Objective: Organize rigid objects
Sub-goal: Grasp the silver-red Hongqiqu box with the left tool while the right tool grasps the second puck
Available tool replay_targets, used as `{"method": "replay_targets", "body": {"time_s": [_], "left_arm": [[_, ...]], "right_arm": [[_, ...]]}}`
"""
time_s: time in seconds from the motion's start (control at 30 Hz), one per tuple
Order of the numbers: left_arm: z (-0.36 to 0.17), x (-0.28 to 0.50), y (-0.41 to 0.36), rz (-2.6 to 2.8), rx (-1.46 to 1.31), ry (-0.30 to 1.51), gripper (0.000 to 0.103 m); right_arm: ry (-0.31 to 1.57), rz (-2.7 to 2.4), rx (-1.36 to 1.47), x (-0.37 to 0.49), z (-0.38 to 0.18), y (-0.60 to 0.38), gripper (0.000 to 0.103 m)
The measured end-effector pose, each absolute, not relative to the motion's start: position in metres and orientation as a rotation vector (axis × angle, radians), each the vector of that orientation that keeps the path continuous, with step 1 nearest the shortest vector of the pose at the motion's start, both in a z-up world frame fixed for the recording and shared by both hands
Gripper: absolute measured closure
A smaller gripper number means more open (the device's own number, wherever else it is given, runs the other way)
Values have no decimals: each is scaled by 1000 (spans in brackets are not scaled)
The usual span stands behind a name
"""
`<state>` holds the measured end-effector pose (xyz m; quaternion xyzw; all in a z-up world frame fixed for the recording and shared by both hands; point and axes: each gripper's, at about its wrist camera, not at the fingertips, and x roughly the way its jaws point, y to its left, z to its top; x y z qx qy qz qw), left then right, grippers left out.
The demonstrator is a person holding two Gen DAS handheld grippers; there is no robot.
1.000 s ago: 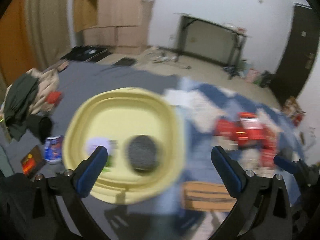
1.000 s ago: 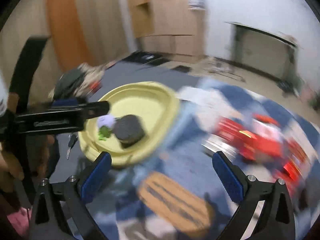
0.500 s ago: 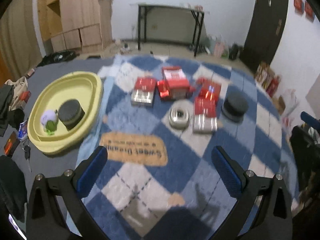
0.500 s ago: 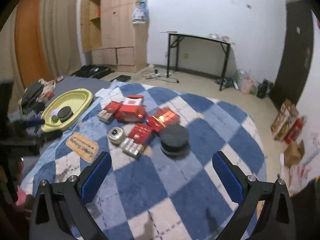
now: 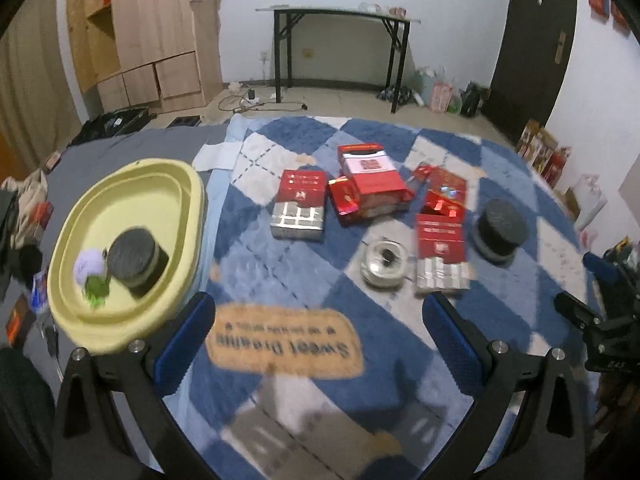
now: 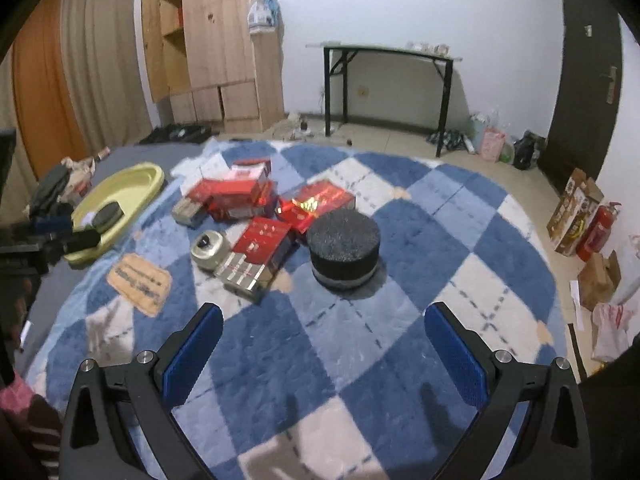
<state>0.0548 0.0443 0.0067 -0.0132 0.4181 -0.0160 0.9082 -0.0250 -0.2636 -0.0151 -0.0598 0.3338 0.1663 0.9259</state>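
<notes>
Black puck [image 6: 343, 254] on rug [image 6: 420, 240] just ahead of right tool [image 6: 324, 354], spread, empty, left tool [image 5: 320, 344] likewise spread, yellow tray [image 5: 160, 188] off its left.

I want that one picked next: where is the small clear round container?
In the left wrist view the small clear round container sits on the blue checked rug, touching the left edge of a red-and-silver box.

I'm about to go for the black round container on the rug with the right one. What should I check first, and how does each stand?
1. Right hand-held gripper open and empty: ok.
2. Black round container upright, ahead of it: ok.
3. Space around the container: not ok on its left, a red box sits close.
4. Yellow tray has bare room left: ok.
5. Left hand-held gripper open, empty: ok.
6. Container's weight: cannot tell.
</notes>
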Motion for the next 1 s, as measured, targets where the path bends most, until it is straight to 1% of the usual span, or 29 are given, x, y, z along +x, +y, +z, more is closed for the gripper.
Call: {"method": "replay_targets", "body": {"time_s": [0.13, 0.3, 0.5, 0.63, 0.7, 0.77, 0.8, 0.83, 1.0], "left_arm": [[-7, 94, 52, -33, 27, 886, 0], [-38, 145, 60, -42, 58, 935, 0], [-71, 186, 61, -80, 110, 954, 0], [-84, 204, 62, -89, 90, 962, 0], [-87, 209, 62, -83, 78, 955, 0], [-88, 211, 62, -84, 60, 937, 0], [-88, 211, 62, -87, 50, 928, 4], [-88, 211, 61, -91, 42, 918, 13], [-83, 208, 55, -88, 26, 908, 37]], "right_arm": [[677, 323, -150, 18, -38, -259, 1], [662, 321, -124, 57, -56, -261, 2], [649, 351, -170, 92, -87, -238, 2], [672, 338, -133, 115, -100, -239, 3], [698, 340, -104, 126, -103, -242, 9], [702, 347, -93, 131, -102, -241, 29], [702, 356, -92, 132, -102, -240, 32], [701, 360, -99, 133, -103, -239, 34], [653, 363, -126, 124, -98, -234, 35]]}}
